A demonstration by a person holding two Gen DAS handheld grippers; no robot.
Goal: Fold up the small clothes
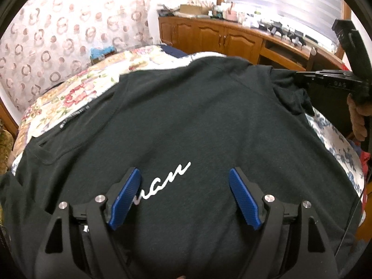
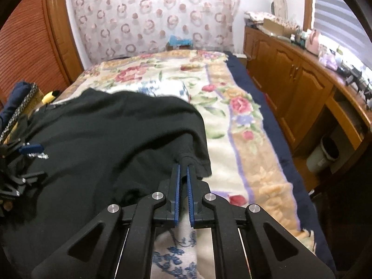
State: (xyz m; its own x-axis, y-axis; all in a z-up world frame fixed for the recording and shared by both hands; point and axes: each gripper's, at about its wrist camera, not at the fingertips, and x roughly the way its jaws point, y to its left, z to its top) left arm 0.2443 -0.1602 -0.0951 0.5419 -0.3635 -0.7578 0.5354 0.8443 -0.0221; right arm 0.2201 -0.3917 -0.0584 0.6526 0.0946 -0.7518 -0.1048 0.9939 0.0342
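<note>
right gripper (image 2: 183, 166) is clamped on the sleeve edge (image 2: 186, 155) of the black t-shirt (image 1: 186, 121), which lies spread on the floral blanket (image 2: 232, 121) on the bed. left gripper (image 1: 184, 194) hovers over the white chest lettering (image 1: 162, 181), jaws wide apart, holding nothing. step in hand looks like the first sleeve fold, right side. next move likely calls for carrying the sleeve across onto the shirt body, keeping the edge straight, with the left pinning the body or taking the other sleeve.
</note>
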